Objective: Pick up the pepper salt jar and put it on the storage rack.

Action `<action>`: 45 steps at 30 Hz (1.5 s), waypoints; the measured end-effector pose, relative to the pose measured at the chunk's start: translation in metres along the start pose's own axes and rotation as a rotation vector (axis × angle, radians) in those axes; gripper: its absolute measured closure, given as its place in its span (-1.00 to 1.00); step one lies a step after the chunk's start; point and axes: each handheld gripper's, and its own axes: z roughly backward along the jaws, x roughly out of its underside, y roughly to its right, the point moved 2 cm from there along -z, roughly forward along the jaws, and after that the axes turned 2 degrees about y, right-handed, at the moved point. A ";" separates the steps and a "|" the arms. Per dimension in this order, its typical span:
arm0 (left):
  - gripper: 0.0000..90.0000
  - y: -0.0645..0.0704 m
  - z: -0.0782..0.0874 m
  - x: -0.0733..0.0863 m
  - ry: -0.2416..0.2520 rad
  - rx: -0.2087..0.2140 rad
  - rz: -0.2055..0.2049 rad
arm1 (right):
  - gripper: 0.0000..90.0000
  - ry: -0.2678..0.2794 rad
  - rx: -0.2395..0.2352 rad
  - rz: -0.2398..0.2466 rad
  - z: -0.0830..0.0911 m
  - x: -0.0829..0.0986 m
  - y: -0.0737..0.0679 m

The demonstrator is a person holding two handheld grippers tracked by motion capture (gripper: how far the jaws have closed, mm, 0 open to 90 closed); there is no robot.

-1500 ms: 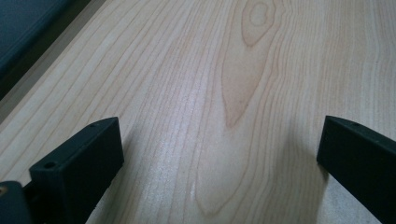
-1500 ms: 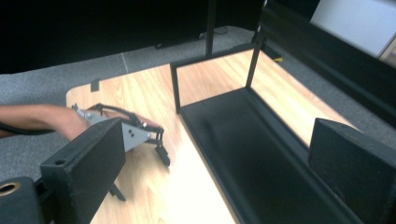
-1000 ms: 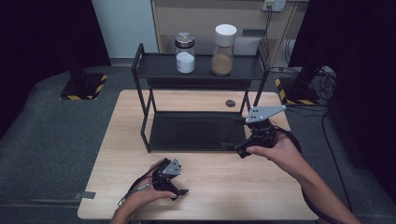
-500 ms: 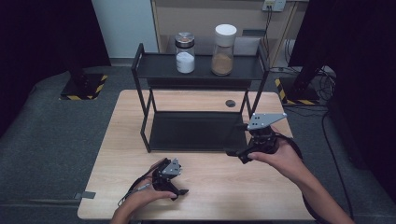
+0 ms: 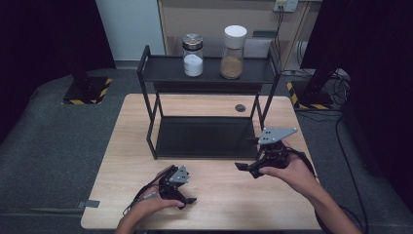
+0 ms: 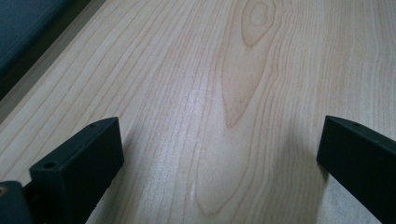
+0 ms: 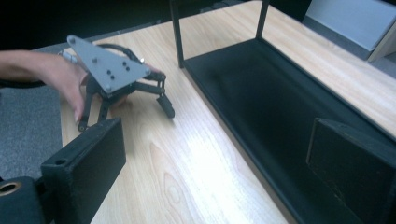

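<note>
My left gripper (image 5: 181, 191) rests low on the wooden table (image 5: 214, 204) near its front edge, held by a hand. Its jaws stand wide open over bare wood (image 6: 219, 154), with nothing between them. My right gripper (image 5: 247, 154), with a grey three-cornered plate (image 5: 275, 134) on top, hovers by the front right corner of the black two-tier rack (image 5: 204, 136). It is open and empty (image 7: 215, 158), facing left along the rack's lower shelf (image 7: 280, 107). The right gripper view has the left gripper (image 7: 126, 100) farther off.
On the rack's top shelf (image 5: 165, 70) stand a jar of white powder (image 5: 193, 55) and a jar of brown powder (image 5: 233, 51). A small dark round thing (image 5: 240, 107) lies on the table behind the rack. Grey floor surrounds the table.
My right gripper has drifted a little toward the table's front edge and lower, staying open. The left gripper has not moved.
</note>
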 end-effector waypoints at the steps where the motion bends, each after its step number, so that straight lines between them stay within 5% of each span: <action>1: -1.00 0.000 0.000 0.000 0.000 0.000 0.000 | -0.88 -0.002 0.001 0.001 -0.001 0.002 -0.001; 45: -1.00 0.000 0.000 0.000 0.000 -0.001 0.001 | -0.88 -0.059 -0.034 -0.053 -0.027 0.095 -0.012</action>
